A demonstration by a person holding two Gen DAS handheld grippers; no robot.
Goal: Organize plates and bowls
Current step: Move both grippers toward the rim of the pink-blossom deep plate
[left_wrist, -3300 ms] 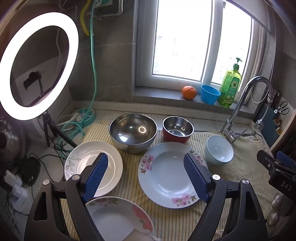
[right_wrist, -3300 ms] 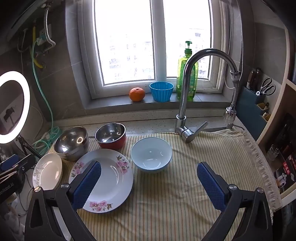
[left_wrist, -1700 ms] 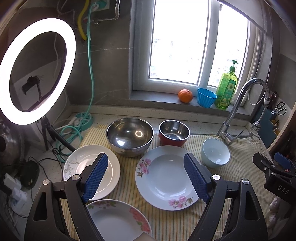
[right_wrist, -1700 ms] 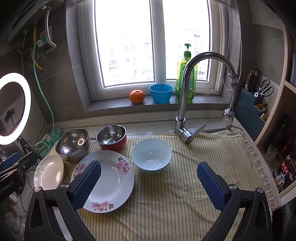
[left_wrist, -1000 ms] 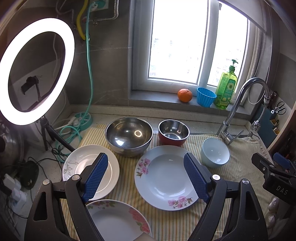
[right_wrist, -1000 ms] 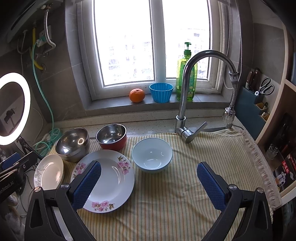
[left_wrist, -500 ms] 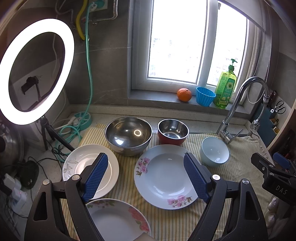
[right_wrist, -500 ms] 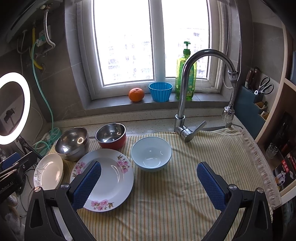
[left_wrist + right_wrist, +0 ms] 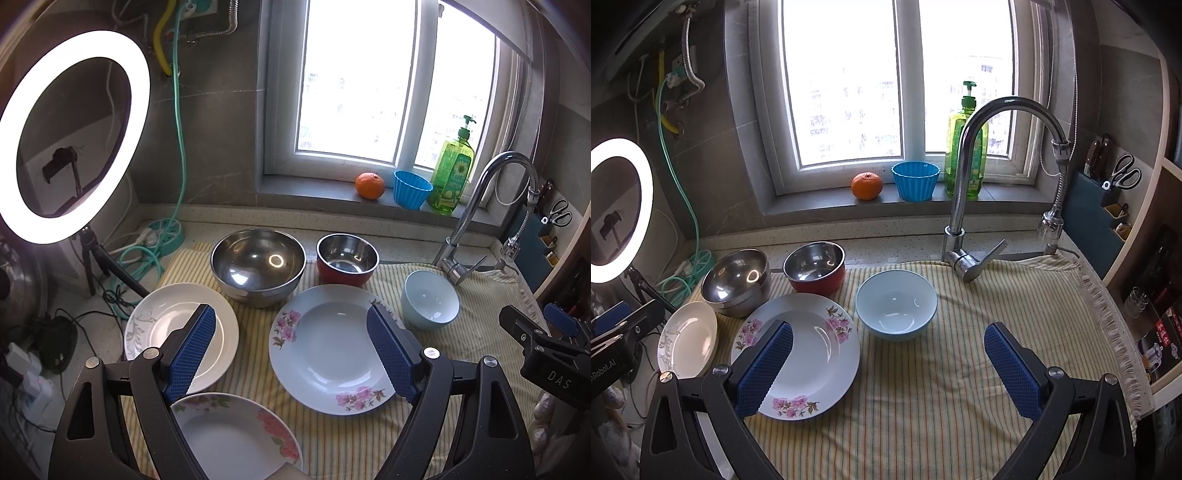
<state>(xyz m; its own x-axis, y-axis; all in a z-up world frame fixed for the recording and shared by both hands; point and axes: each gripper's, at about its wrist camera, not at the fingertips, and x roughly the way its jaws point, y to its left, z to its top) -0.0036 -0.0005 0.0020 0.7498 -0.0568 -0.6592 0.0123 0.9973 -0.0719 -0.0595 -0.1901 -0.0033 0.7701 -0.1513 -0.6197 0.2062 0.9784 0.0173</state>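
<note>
While both of your grippers hang wide open and empty above the counter (image 9: 1015, 325), nothing looks sorted yet: the left gripper (image 9: 291, 350) sits over the plates and the right gripper (image 9: 886, 362) over bare striped cloth. You have three plates lying singly, a white plate with a grey leaf pattern (image 9: 155, 325), a large pink-flowered plate (image 9: 332, 350) and a second flowered plate (image 9: 229, 435) nearest the camera. Behind them the big steel bowl (image 9: 258, 266), the red-sided steel bowl (image 9: 347, 262) and the pale blue bowl (image 9: 895, 304) stand apart unnested, so I'd judge all the stacking remains.
</note>
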